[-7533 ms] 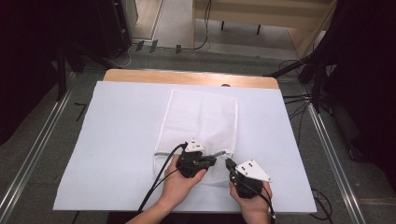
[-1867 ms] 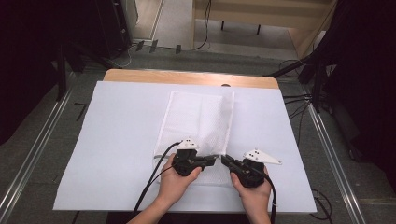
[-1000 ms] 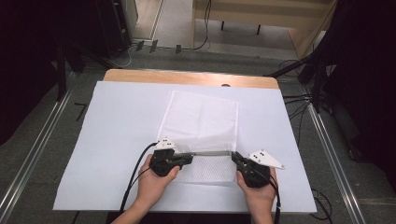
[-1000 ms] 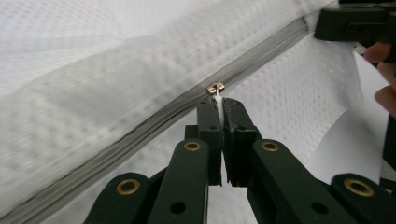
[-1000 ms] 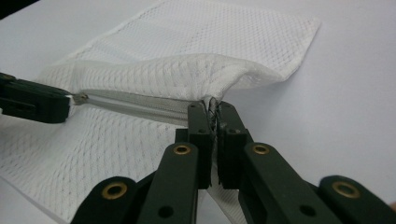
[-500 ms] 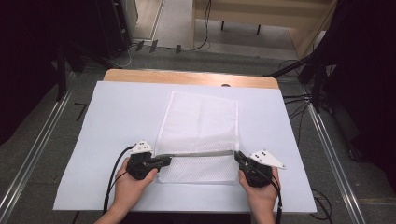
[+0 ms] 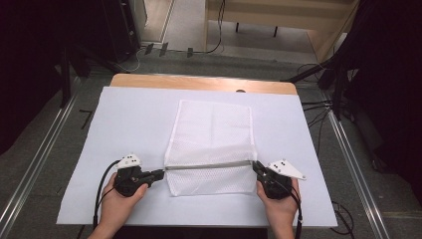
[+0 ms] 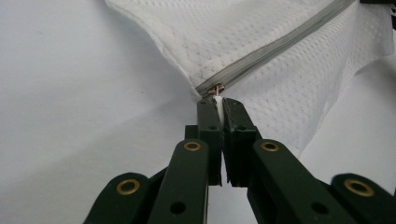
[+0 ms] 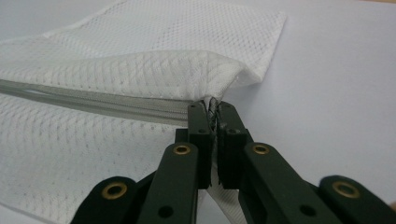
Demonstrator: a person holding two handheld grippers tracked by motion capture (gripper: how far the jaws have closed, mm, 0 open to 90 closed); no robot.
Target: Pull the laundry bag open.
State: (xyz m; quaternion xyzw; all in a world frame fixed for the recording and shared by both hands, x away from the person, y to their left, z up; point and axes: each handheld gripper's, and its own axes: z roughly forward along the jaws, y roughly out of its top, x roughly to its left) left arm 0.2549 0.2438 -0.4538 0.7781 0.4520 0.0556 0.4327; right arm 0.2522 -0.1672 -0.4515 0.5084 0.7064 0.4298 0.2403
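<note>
Mesh zip bag (image 7: 211, 132) lies flat mid-bench on white sheet (image 7: 124, 119). Looks light, floppy, prob. snags easily, so hold at zipper (image 7: 208, 166) ends. Left hand-held gripper (image 7: 158, 174) pinches zip pull; right hand-held gripper (image 7: 257, 169) pinches bag's corner w/ zip end.

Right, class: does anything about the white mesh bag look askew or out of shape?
Slightly. The mesh bag is pinched at both zip ends by the left gripper and right gripper, so its edges bend inward there.
</note>
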